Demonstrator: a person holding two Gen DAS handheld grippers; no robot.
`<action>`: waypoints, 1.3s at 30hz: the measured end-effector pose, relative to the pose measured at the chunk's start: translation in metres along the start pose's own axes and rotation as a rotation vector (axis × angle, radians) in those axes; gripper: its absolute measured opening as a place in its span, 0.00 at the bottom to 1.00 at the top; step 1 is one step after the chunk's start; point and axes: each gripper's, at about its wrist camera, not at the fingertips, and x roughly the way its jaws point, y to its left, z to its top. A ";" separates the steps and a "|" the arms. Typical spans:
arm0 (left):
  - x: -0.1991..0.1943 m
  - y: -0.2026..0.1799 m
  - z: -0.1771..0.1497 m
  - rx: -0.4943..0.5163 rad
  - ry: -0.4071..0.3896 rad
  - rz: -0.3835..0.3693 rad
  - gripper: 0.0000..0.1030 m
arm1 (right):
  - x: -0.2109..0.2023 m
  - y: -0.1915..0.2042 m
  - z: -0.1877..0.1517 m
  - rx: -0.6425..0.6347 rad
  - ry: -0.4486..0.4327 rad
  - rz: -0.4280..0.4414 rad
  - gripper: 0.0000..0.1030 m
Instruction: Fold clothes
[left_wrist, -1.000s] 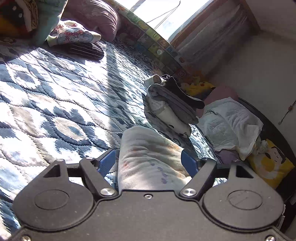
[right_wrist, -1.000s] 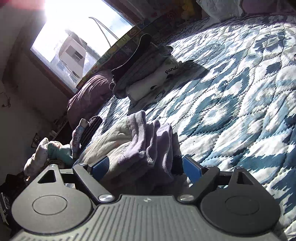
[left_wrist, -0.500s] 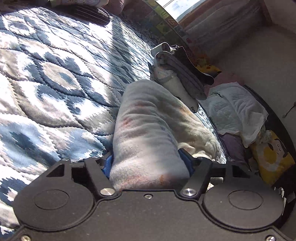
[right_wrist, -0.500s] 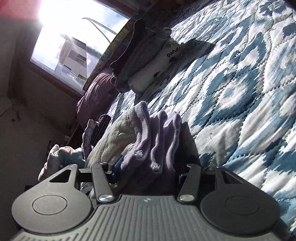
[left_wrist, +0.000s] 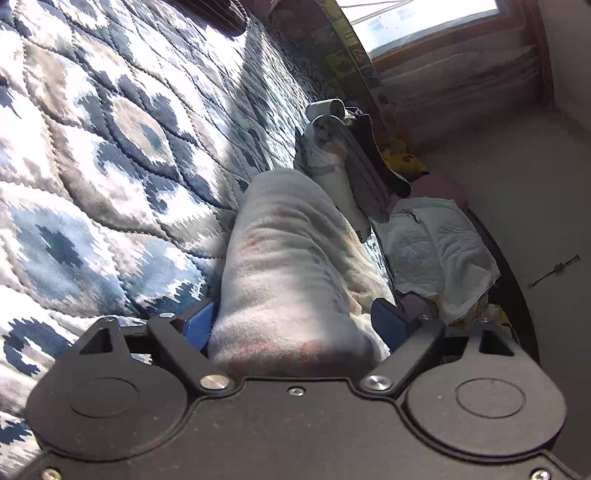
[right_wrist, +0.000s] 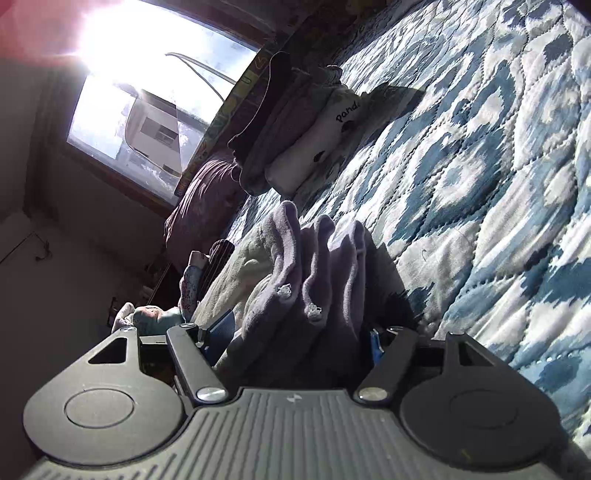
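Two grippers, left gripper and right gripper, clamped a thick folded garment above the quilted bed, where bunched layers risked slipping and unfolding.

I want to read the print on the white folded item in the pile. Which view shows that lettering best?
The right wrist view: the white folded item faces the camera, with the lettering legible on its side. The left wrist view shows it edge-on, with only a sliver of print.

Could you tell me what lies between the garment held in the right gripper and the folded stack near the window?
In the right wrist view, only bare quilt separates the purple-edged garment from the folded stack.
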 end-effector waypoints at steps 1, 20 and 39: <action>0.000 0.000 -0.001 0.003 -0.003 0.003 0.86 | -0.001 -0.001 0.000 0.007 -0.002 0.002 0.68; -0.036 -0.009 0.016 0.091 -0.071 -0.047 0.58 | 0.015 0.025 -0.012 0.006 -0.003 0.171 0.44; -0.229 0.025 0.101 -0.039 -0.443 0.050 0.59 | 0.157 0.224 -0.087 -0.143 0.340 0.351 0.44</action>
